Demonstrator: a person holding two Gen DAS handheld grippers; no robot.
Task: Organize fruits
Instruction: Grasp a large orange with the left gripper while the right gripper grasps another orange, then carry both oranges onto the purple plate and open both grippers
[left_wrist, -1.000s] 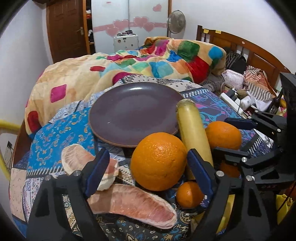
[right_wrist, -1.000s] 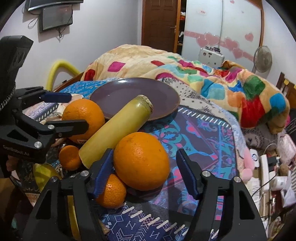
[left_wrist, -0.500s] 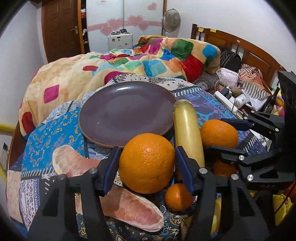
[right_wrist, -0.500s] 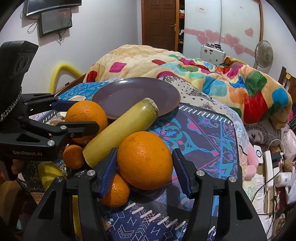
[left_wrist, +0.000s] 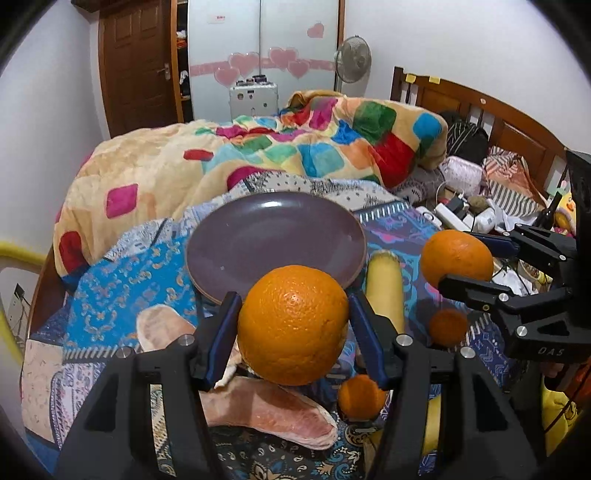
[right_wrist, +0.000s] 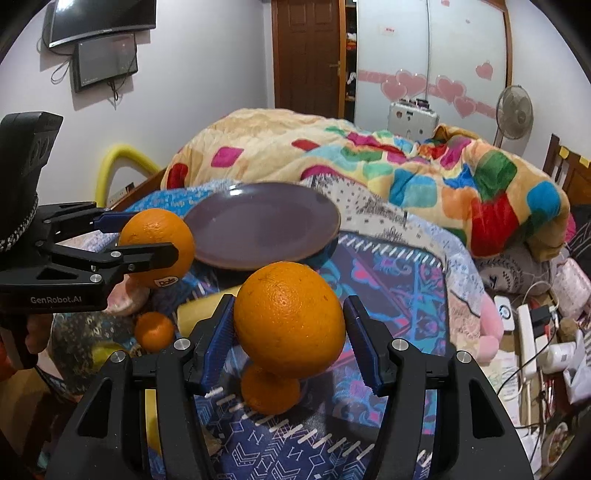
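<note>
The left gripper (left_wrist: 293, 328) is clamped on a large orange (left_wrist: 293, 325), both blue pads pressed to its sides, and the fruit hangs clear of the cloth; the right gripper (right_wrist: 290, 328) is closed on a second large orange (right_wrist: 290, 319) in the same way, also lifted. Just ahead of both lies the purple plate (left_wrist: 229, 266), bare of fruit, so the sorting seems barely begun: two oranges are in hand and none yet delivered. Left on the patterned cloth (left_wrist: 122, 273) are two small mandarins (left_wrist: 360, 397), a pale yellow cylinder-shaped fruit (left_wrist: 384, 291) beside the plate's near rim, and pinkish pomelo segments (left_wrist: 269, 417) under the left gripper. The way to the plate looks open from above; the two grippers sit near each other, and the bright quilt (left_wrist: 295, 147) rises just behind the plate's far edge.
</note>
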